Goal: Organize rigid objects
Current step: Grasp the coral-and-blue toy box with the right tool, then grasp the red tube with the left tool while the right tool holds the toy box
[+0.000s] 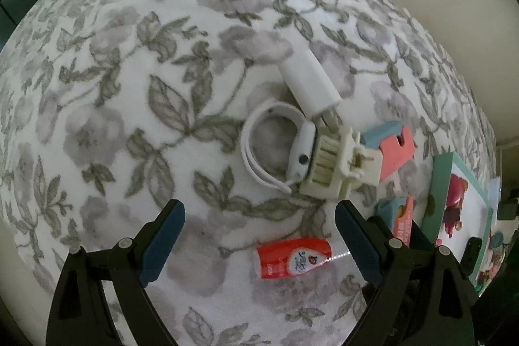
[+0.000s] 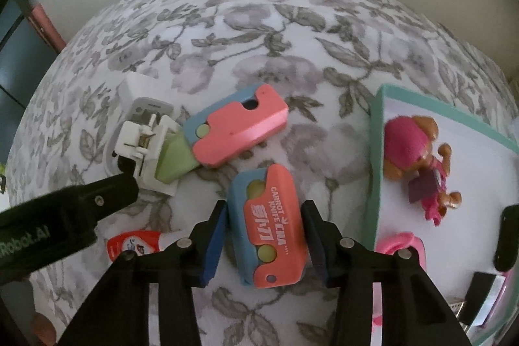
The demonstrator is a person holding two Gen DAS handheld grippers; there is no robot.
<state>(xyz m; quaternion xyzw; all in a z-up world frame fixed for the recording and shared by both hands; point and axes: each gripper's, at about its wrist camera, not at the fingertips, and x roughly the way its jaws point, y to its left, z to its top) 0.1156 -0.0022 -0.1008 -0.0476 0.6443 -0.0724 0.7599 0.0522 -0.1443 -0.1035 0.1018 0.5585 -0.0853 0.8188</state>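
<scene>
The right tool [image 2: 264,244] stands wide around the toy knife [image 2: 271,226] lying on the flowered bed [image 2: 259,31], not yet gripping, and its smooth curved shell could squirt out as the jaws close, while the left tool [image 1: 259,244], also wide and empty, hangs near the hair clip [image 1: 337,164].

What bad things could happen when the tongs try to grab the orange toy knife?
1. The right tongs straddle the carrot knife toy, with gaps on both sides. An off-centre close could twist or push it away on the flowered cloth.

2. The left tongs are open near the red packet and may bump it.

3. The hair clip, white band and charger touch in a pile, so pulling one might drag the others.
</scene>
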